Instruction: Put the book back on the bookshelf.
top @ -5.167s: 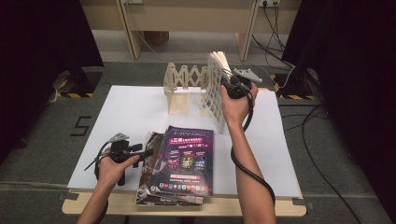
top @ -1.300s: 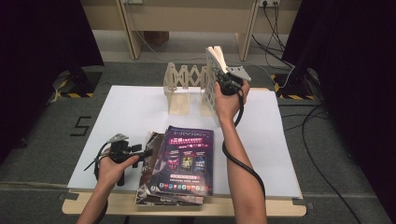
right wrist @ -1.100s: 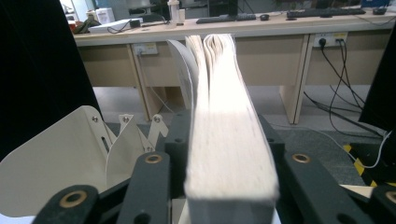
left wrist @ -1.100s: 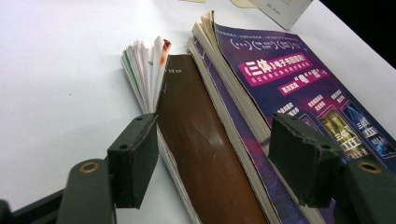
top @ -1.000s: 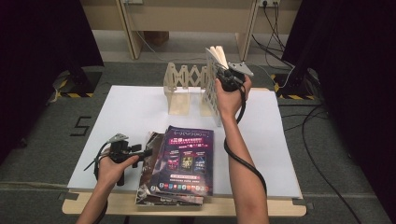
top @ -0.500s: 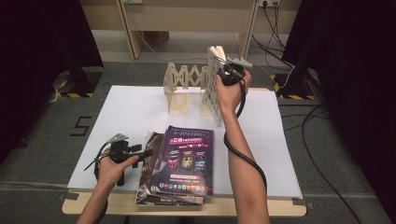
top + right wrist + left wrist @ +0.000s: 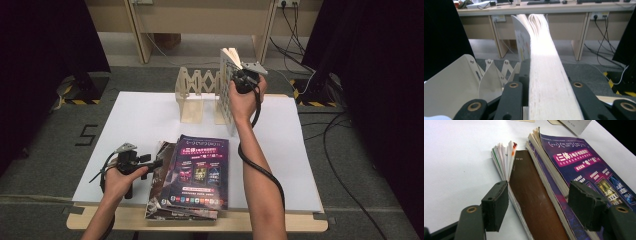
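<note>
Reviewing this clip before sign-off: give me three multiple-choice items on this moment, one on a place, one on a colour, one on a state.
1. Where does the book in the right gripper stand?
A. flat on the stack
B. upright at the right end of the wooden rack
C. on the floor

2. What colour is the cover of the top magazine on the stack?
A. mainly purple
B. plain green
C. plain yellow

3. How do the left gripper jaws stand?
A. clamped on the rack
B. shut on nothing
C. open, astride the stack's edge

Answers:
1 B, the high view shows it on edge beside the rack.
2 A, purple shows in the high and left gripper views.
3 C, the left gripper view shows a wide gap between its pads.
</note>
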Demonstrator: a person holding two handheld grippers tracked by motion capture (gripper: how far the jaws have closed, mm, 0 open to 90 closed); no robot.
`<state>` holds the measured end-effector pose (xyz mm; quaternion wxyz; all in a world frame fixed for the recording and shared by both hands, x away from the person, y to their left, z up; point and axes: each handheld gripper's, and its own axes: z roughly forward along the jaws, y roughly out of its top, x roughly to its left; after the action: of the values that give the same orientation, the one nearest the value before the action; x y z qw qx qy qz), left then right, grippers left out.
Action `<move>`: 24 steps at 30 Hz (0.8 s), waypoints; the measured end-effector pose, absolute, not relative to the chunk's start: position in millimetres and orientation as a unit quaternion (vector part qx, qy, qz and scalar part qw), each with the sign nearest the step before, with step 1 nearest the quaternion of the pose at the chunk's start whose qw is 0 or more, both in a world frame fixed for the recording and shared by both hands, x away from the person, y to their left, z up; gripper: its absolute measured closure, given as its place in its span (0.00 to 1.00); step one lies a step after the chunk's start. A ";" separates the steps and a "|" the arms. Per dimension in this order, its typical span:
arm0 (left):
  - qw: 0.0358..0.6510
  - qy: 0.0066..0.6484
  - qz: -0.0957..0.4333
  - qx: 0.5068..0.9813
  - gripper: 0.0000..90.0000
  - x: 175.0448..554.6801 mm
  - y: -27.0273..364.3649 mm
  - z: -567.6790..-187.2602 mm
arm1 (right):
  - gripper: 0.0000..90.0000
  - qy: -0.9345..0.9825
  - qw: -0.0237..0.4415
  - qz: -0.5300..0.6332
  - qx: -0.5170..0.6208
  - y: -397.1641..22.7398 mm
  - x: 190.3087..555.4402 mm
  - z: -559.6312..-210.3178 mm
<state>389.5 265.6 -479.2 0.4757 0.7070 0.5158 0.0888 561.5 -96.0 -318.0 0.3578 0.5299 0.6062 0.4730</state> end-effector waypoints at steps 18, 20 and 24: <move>0.474 0.517 0.090 0.707 0.36 388.1 264.8 -479.6 | 0.74 0.595 0.370 0.483 0.526 -104.0 561.3 -329.3; 0.475 0.516 0.089 0.707 0.36 387.6 264.3 -479.1 | 0.70 0.596 0.366 0.483 0.527 -105.1 559.8 -329.4; 0.475 0.515 0.091 0.708 0.36 387.0 264.0 -478.5 | 0.66 0.597 0.352 0.480 0.538 -106.4 556.1 -329.9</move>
<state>387.0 264.0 -478.5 0.4745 0.7082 0.5149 0.0908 556.1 -106.4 -329.9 0.3520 0.5379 0.5969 0.4800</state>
